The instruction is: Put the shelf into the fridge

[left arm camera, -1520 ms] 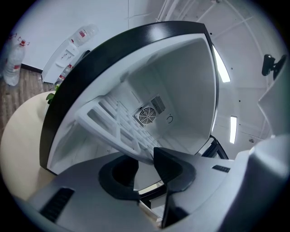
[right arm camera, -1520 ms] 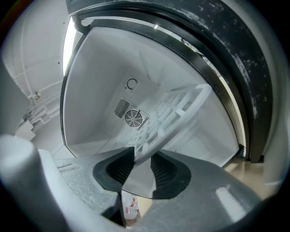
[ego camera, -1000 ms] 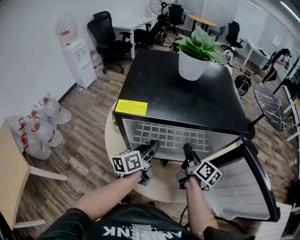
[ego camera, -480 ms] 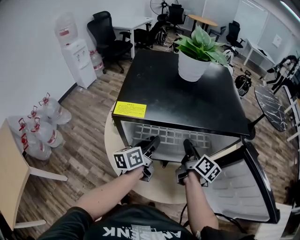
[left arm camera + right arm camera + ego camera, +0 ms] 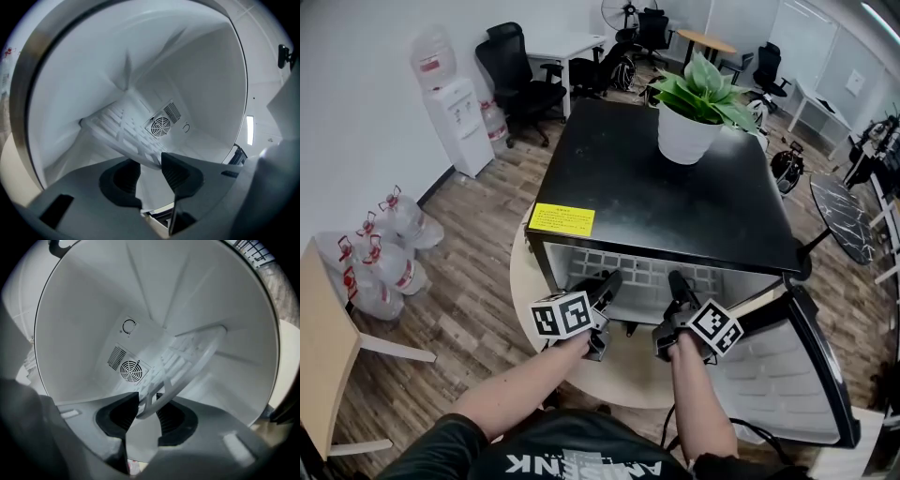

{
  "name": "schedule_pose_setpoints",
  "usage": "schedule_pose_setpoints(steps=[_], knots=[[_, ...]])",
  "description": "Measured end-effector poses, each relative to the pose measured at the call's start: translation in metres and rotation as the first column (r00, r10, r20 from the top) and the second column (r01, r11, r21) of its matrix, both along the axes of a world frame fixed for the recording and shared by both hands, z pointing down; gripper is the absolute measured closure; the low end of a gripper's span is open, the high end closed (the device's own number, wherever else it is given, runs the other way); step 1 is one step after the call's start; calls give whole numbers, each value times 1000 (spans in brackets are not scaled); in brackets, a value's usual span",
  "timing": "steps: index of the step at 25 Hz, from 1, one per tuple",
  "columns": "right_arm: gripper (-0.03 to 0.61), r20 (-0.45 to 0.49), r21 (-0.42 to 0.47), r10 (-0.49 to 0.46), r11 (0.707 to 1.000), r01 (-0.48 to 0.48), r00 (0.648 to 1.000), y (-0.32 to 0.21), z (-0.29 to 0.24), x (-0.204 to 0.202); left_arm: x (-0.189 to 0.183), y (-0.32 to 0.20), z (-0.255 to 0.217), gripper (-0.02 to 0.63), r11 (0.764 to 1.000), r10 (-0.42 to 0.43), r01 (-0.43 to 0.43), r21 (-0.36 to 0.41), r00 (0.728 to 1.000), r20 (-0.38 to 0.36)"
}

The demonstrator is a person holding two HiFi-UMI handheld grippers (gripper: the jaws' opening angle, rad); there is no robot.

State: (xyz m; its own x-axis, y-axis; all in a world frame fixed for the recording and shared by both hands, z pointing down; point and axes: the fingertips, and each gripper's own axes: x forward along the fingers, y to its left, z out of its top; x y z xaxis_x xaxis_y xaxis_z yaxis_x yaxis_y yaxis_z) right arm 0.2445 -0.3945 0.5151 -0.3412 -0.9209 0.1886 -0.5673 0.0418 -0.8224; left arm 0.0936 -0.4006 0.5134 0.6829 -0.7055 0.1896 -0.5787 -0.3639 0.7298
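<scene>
Head view: the white plastic grid shelf (image 5: 642, 274) sits inside the black-topped mini fridge (image 5: 675, 197), centre of frame, w/ the white-lined door (image 5: 778, 375) swung open at lower right. Your left gripper (image 5: 607, 281) and right gripper (image 5: 677, 279) both reach into the opening, side by side at the shelf's front rim. Left gripper view: jaws have just been opening and stand apart. The rim is between them, close to the right-hand pad but not pinched, and the shelf runs off to upper left beside the round fan vent (image 5: 159, 125). Right gripper view: jaws are clamped on the rim, a pad on either side, and the shelf stretches to upper right. So the shelf lies dead ahead of both tools, its long axis across the opening. Only your right hand has it, so that one prob. lets go next.
</scene>
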Motion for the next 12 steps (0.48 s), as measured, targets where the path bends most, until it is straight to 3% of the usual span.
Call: schedule_pose_setpoints(steps=[8, 12], knots=[[457, -16, 33, -20, 999, 21, 1000, 1, -1, -1, -1, 9, 6, 472, 999, 0, -1, -51, 1000, -17], [456, -30, 42, -15, 999, 16, 999, 3, -1, -1, -8, 19, 4, 497, 1000, -20, 20, -5, 997, 81]])
